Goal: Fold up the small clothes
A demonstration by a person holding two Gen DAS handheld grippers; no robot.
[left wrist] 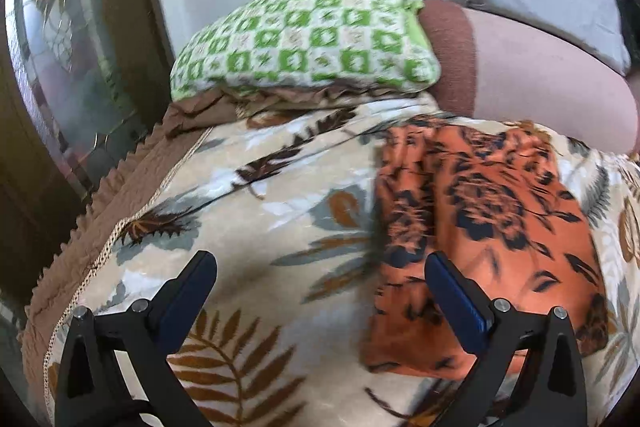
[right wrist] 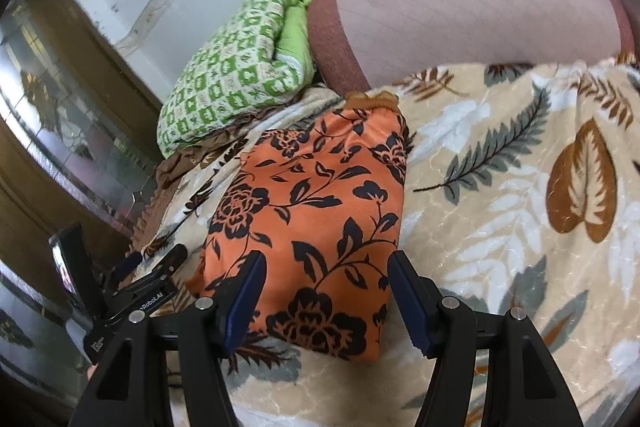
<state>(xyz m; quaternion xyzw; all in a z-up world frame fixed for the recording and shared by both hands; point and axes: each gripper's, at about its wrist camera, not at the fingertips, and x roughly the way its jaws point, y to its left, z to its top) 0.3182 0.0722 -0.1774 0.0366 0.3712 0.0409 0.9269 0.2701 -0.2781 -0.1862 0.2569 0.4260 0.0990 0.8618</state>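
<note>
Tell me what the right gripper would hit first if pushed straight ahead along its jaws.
Most likely the folded orange garment with black flowers, lying on the leaf-patterned blanket directly ahead of the open right gripper; depth is unclear.

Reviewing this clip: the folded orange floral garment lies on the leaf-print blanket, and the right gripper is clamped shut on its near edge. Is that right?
Not quite. The orange floral garment does lie folded on the leaf-print blanket, but the right gripper is open, its pads pressing nothing. The right wrist view shows this.
</note>
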